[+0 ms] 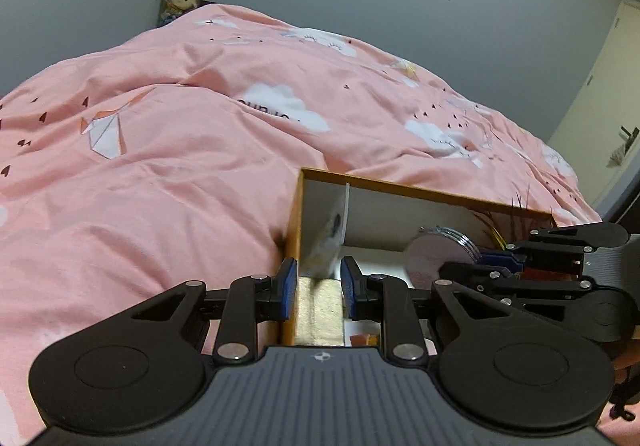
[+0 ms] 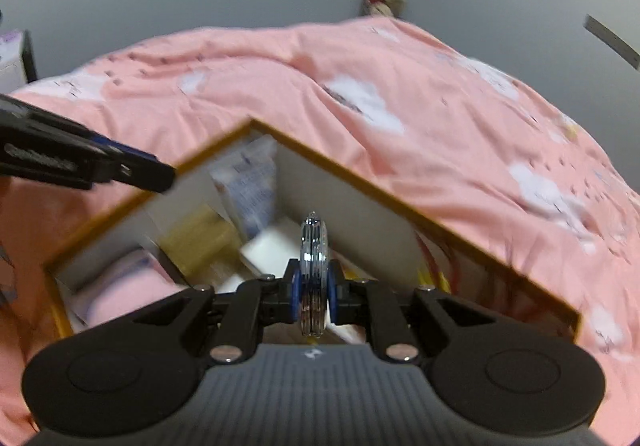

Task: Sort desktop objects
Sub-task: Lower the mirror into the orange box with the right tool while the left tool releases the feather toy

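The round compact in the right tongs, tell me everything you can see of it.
The round compact is a flat disc with a ribbed chrome rim and, in the left wrist view, a pinkish face. It stands on edge, pinched across its faces by the right tongs, held over the open box.
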`<state>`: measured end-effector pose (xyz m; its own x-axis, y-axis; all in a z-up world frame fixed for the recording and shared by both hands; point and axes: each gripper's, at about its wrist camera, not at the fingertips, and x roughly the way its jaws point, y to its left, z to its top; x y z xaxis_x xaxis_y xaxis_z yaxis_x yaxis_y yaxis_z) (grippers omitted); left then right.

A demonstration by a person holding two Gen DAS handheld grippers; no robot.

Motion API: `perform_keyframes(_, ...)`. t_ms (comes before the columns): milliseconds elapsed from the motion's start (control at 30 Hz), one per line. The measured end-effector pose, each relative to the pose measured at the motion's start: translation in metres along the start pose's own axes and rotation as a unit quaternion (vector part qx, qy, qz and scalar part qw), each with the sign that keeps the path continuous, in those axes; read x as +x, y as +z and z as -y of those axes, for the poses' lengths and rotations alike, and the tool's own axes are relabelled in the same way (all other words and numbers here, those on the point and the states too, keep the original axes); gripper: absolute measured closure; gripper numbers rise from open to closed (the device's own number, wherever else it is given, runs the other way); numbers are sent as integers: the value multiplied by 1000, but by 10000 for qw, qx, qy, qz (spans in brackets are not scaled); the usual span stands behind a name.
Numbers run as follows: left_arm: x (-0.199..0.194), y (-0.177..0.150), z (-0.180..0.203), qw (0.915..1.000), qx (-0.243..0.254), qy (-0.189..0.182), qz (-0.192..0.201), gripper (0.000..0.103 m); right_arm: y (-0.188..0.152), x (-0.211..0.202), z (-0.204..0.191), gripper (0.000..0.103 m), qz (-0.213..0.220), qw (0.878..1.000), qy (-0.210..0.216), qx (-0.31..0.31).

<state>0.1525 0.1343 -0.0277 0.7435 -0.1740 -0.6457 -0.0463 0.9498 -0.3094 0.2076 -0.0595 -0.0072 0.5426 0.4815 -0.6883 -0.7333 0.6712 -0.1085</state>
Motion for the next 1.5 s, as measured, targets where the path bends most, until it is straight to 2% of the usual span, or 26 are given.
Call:
perform_keyframes(67, -1, -1, -4, 10000, -45, -7, 16, 77, 8, 1, -3, 89, 94, 9996, 185, 174)
perform_keyframes(167, 1, -3, -8, 9999, -97, 31, -17, 77, 17, 18, -2, 89, -224, 9949, 334, 922)
perform_keyframes(267, 2, -5, -13, 9998, -174, 17, -77, 77, 14, 41, 2, 89, -624, 9798, 559, 1815)
perform_keyframes(333, 2, -5, -15, 9998, -188, 9, -73, 77, 9, 49, 2, 89, -756, 9725, 599, 2118)
perform_keyframes(433, 2, -6, -17, 9996, -250, -12, -96, 77, 5, 58, 1, 89, -953, 9651, 470, 2394)
perform_keyframes(567, 4, -8, -19, 9994, -306, -59, -159, 77, 0, 61, 2, 89, -1093, 9532, 520, 2772)
perform_keyframes(667, 5, -8, -18, 9993, -308, -100, -169, 77, -2, 60, 7, 87, -1158, 9424, 638, 3072)
perform_keyframes(800, 6, -9, -16, 9990, -327, -220, -227, 77, 1, 62, 13, 80, -1260, 9278, 875, 3401)
perform_keyframes(867, 6, -7, -16, 9989, -352, -210, -208, 77, 3, 58, 15, 79, -1249, 9249, 1046, 3436)
perform_keyframes(1000, 6, -4, -22, 9971, -626, -353, -257, 77, 9, 57, 18, 79, -1244, 9219, 1095, 3501)
perform_keyframes(1133, 0, -4, -22, 9986, -494, -178, -79, 77, -1, 62, 17, 81, -1293, 9152, 1137, 3645)
perform_keyframes(1267, -2, -7, -22, 9989, -454, -116, -77, 77, -20, 71, 10, 81, -1417, 8931, 1212, 4093)
perform_keyframes(1367, -3, -8, -20, 9990, -426, -118, -81, 77, -25, 70, 8, 80, -1278, 8944, 1199, 4115)
perform_keyframes(1500, -6, -7, -13, 9991, -359, -195, -70, 77, -19, 59, 6, 81, -1256, 9082, 1075, 3844)
